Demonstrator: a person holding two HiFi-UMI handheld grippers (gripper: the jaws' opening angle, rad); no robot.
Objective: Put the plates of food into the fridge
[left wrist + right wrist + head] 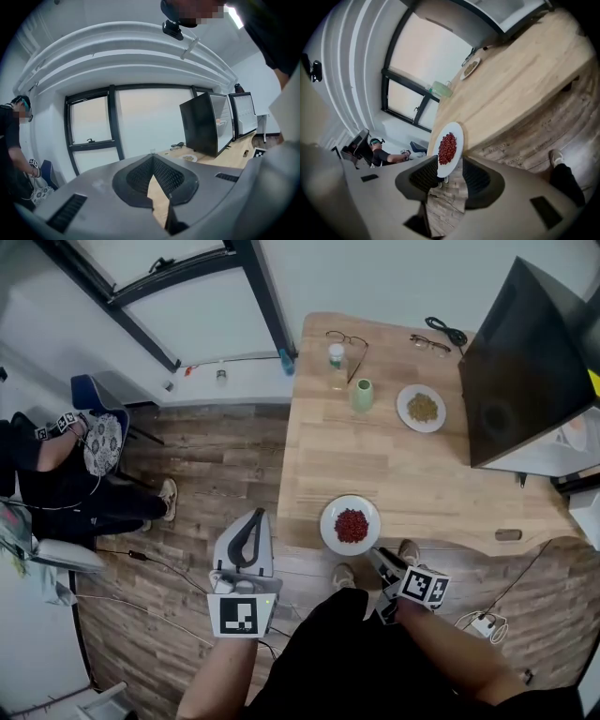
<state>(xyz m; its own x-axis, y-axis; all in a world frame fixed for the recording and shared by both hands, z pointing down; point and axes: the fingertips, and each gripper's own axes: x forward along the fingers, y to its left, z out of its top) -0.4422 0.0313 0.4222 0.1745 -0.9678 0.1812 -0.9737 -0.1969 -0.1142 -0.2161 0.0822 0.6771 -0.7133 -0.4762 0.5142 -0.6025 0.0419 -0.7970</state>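
The right gripper (450, 163) has its jaws apart. The near edge of a white plate (458, 133) pokes in between them. One jaw is right by the edge of the plate, and there is a small gap on the other side, so the jaws are not squeezing it. The plate has a pile of red food (447, 147) on it.

From the head view, this plate (327, 526) sits at the near edge of the wooden table (403, 465), and the right gripper (382, 563) comes at it from the lower right.

The left gripper (152, 159) has its jaws together at the tips, with nothing between them. In the head view, the left gripper (255, 515) is held over the wooden floor (206, 474), just left of the table and apart from the plate.

Farther back on the table is a second plate (403, 409) with yellow-brown food on it. Near it stand a green cup (362, 394) and a small bottle (337, 367). Two pairs of glasses (349, 337) lie near the far edge.

A small black fridge (525, 362) stands at the right end of the table. In the left gripper view its door is open and the inside looks white. Both plates are on the table, outside the fridge.

Over on the left, a person (56, 474) in dark clothes sits by a chair.
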